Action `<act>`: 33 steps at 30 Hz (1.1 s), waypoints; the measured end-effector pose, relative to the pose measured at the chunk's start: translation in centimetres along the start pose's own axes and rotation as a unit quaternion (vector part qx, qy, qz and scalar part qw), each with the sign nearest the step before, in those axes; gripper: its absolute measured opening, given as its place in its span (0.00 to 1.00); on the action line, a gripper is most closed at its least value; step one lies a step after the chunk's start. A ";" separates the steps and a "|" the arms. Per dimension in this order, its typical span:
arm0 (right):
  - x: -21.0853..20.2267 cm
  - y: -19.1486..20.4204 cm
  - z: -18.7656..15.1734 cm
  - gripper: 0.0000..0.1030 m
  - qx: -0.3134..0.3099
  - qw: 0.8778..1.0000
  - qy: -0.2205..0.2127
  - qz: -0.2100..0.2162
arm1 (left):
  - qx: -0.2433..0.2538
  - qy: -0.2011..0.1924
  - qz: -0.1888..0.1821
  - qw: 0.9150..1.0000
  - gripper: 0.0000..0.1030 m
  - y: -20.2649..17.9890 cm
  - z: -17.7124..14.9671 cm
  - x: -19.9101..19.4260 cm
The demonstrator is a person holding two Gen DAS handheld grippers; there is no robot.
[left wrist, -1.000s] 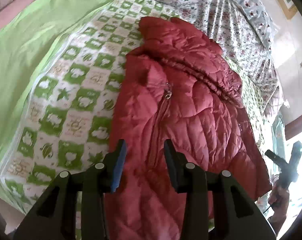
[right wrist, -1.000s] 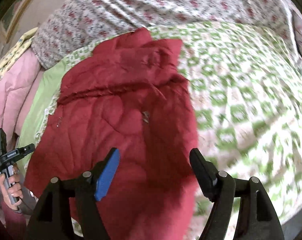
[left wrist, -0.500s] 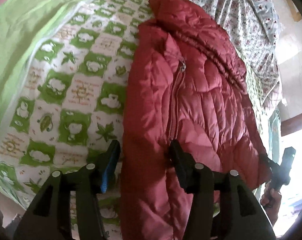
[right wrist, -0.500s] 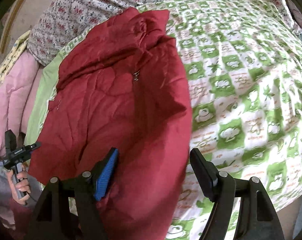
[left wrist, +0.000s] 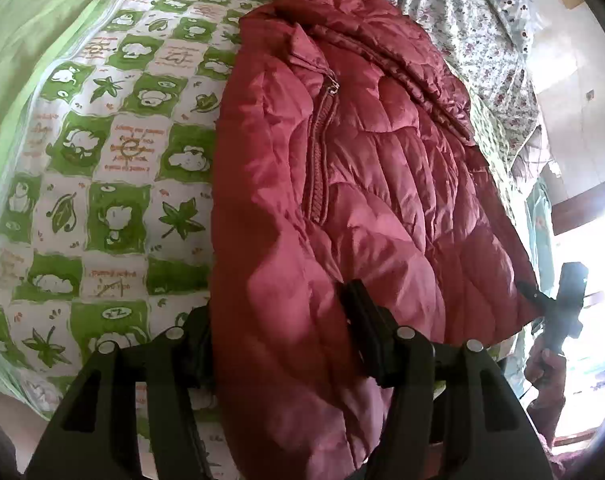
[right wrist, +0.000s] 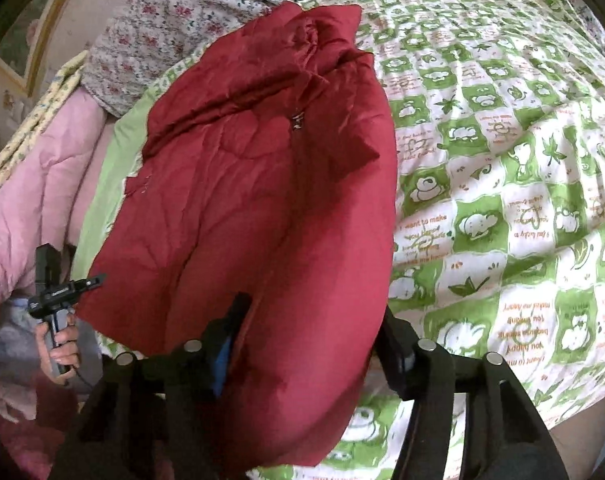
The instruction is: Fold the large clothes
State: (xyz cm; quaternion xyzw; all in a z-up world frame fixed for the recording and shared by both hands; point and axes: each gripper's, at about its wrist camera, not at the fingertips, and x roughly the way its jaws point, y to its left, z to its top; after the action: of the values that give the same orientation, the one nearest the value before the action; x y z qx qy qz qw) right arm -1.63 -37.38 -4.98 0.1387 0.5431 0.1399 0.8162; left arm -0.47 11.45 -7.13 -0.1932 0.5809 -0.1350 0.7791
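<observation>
The bed is covered by a green-and-white checked quilt (left wrist: 114,168) printed with leaves and small animals, with a floral sheet (right wrist: 174,12) bunched at the far end, a plain green cover (left wrist: 30,32) along one side and a pink quilt (right wrist: 34,184) beyond it. My red puffer jacket (left wrist: 374,184) lies lengthwise on the checked quilt, its zip (left wrist: 322,152) showing on top with the pull near the collar, which points away from me.

My left gripper (left wrist: 282,320) points steeply down at the near end of the jacket. Its jaws have just been opening, and now stand apart with a thick fold of jacket bulging up between them; 1 finger (left wrist: 366,320) lies against the padded cloth, the other is mostly hidden behind the fold, so I cannot tell whether the pads press on it.

My right gripper (right wrist: 310,332) straddles the other near edge of the jacket. Its jaws have just been closing, and the red cloth fills the gap between them; the blue pad (right wrist: 222,356) sits against it, though I cannot tell if the grip is firm.

Each view shows my other hand (right wrist: 62,340) gripping its handle at the frame's edge.
</observation>
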 end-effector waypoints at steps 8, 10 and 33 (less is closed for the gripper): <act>0.0 -0.1 -0.6 0.59 -0.003 1.000 -0.001 0.030 | 0.022 -0.001 0.001 1.000 0.55 -0.7 -0.4 -0.1; 0.1 -0.1 -0.7 0.56 -0.010 0.999 -0.004 0.034 | 0.032 -0.007 0.003 0.999 0.47 -0.9 -0.5 -0.1; -3.5 0.5 1.5 0.24 0.000 0.981 -0.105 0.161 | 0.069 -0.126 -0.066 0.987 0.15 -4.2 0.7 -6.4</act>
State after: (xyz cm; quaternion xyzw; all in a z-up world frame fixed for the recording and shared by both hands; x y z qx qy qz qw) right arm -1.54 -38.37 -1.29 0.2384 0.4252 0.2545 0.8352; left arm -1.56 10.56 0.42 -0.1926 0.4530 -0.2005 0.8470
